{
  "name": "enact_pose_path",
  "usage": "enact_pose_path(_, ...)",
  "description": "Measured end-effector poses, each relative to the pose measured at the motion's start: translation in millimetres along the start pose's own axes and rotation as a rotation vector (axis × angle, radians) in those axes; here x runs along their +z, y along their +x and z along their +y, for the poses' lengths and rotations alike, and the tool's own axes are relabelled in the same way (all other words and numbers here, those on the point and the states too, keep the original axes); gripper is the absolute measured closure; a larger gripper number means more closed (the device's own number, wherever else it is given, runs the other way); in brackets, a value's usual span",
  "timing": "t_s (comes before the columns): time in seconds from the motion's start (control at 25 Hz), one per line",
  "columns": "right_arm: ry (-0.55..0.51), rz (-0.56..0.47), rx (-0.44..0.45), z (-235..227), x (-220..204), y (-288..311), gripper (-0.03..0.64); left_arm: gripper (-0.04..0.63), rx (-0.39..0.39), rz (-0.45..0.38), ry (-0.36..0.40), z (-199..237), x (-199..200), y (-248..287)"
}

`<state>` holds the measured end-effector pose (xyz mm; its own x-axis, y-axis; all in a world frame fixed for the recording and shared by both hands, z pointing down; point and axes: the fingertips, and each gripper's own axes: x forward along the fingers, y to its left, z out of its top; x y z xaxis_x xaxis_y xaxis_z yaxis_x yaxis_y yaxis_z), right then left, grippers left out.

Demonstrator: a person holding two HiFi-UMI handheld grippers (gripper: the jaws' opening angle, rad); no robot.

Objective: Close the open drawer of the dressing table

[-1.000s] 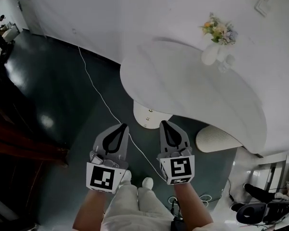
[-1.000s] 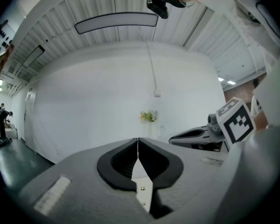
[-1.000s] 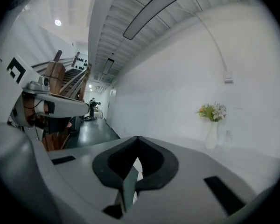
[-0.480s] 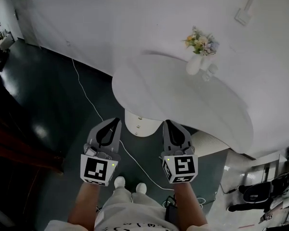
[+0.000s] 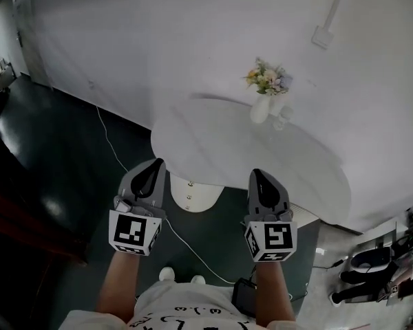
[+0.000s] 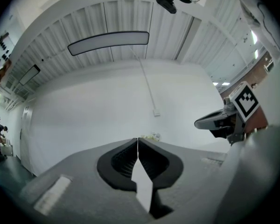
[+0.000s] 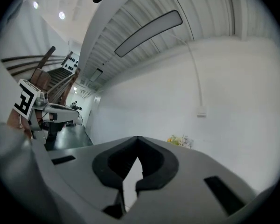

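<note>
The white dressing table (image 5: 220, 139) has a rounded top and stands against the wall. A curved white drawer front (image 5: 196, 198) with small knobs juts out from under its near edge. In the head view my left gripper (image 5: 156, 162) is held just left of the drawer, jaws together and nothing in them. My right gripper (image 5: 257, 172) hovers over the table's near edge to the drawer's right, also shut and empty. The left gripper (image 6: 138, 139) and right gripper (image 7: 137, 137) views both look up at the wall with the tips touching.
A vase of flowers (image 5: 263, 86) and a small jar stand at the back of the table top. A white ribbed stool (image 5: 305, 216) sits right of the drawer. A white cable (image 5: 115, 155) runs over the dark floor. Shoes and gear lie at the far right.
The head view has drawn back and tilted up, so the table sits farther off. Both grippers have spread apart and dropped lower in the view. Both stayed shut.
</note>
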<state>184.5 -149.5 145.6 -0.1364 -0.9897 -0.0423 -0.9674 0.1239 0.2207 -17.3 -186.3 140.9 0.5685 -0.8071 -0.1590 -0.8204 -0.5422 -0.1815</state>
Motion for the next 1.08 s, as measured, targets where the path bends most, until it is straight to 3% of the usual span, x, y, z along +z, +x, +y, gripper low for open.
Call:
enact_pose_path(0.28,-0.011,-0.039,-0.022,-15.6,16.3,-6.6,0.620,0.578,0.001,-0.057,0.015,-0.1,22.1,7.0)
enact_pose_path(0.64,-0.108,-0.060,-0.035,-12.5,33.1,-13.3,0.620,0.578,0.020,-0.098,-0.015,5.7,31.4,1.5)
enact_pose_path(1.08,-0.093,-0.060,-0.051,-20.0,35.0,-10.6,0.618,0.578,-0.005,-0.111,-0.009,5.8,42.7,14.4)
